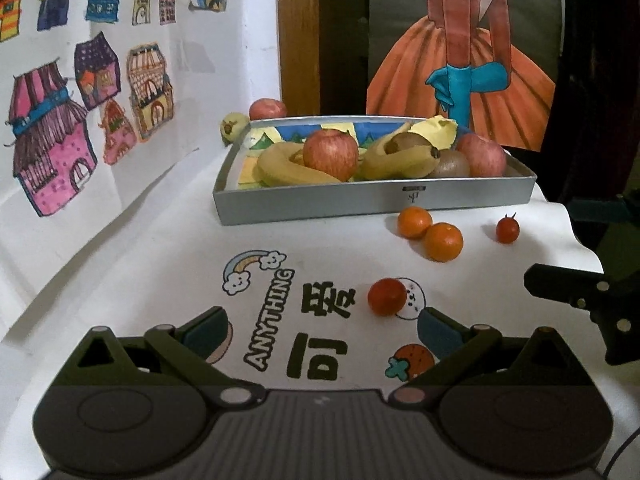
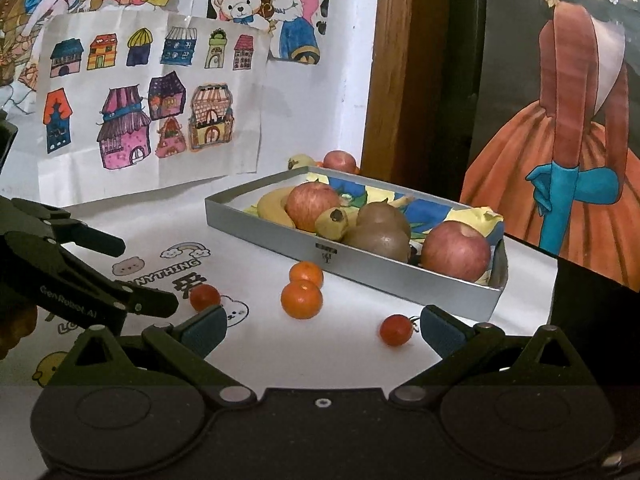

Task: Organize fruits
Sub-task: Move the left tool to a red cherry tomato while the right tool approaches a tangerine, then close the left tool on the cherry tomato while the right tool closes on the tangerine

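Observation:
A grey tray (image 1: 320, 204) (image 2: 400, 272) holds two apples (image 1: 330, 154) (image 2: 456, 251), bananas (image 1: 288, 168) (image 2: 272, 204) and kiwis (image 1: 452, 164) (image 2: 376, 240). In front of it on the white cloth lie two small oranges (image 1: 443, 241) (image 2: 301, 299) and two cherry tomatoes (image 1: 386, 296) (image 1: 507, 229) (image 2: 396, 329) (image 2: 205, 297). My left gripper (image 1: 322, 330) is open, the nearer tomato just ahead of its right finger. My right gripper (image 2: 322, 330) is open too, a tomato just inside its right finger.
An apple (image 1: 267, 109) (image 2: 339, 160) and a yellowish fruit (image 1: 234, 125) (image 2: 299, 161) lie behind the tray by the wall. Drawings cover the wall on the left. A painting of an orange dress (image 1: 460, 72) (image 2: 560, 152) stands behind. The table edge drops off on the right.

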The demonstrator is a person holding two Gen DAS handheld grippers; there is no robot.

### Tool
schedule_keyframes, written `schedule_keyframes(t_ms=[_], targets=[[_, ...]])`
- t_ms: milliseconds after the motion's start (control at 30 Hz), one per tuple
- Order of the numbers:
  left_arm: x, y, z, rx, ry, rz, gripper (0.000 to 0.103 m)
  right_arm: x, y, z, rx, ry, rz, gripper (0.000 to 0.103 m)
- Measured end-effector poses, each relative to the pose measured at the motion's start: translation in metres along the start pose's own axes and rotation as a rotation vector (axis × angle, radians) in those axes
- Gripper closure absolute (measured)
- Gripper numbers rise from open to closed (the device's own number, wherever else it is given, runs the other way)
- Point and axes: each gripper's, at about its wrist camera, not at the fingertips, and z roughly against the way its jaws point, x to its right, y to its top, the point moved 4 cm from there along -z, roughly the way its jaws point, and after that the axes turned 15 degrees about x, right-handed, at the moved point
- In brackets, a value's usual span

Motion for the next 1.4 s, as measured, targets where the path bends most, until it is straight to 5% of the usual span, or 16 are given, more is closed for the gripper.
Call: schedule_keyframes(t_ms=[433, 800, 1133, 1400], targets=[[-0.003, -0.004, -0.015, -0.035, -0.038, -0.005, 0.0, 0.007, -0.007, -0.021, -0.024, 0.036, -0.01, 0.002], [0.01, -0.005, -0.03, -0.048, -0.102, -0.033, 0.007, 0.008, -0.001, -0.065, -0.094, 0.146, -0.024, 0.021], [0.011, -0.001, -0.035, -0.024, -0.131, -0.052, 0.023, 0.011, -0.008, -0.085, -0.135, 0.167, -0.045, 0.031], [0.017, 0.001, -0.035, -0.006, -0.164, -0.068, 0.054, 0.009, -0.013, -0.093, -0.157, 0.175, -0.062, 0.046]])
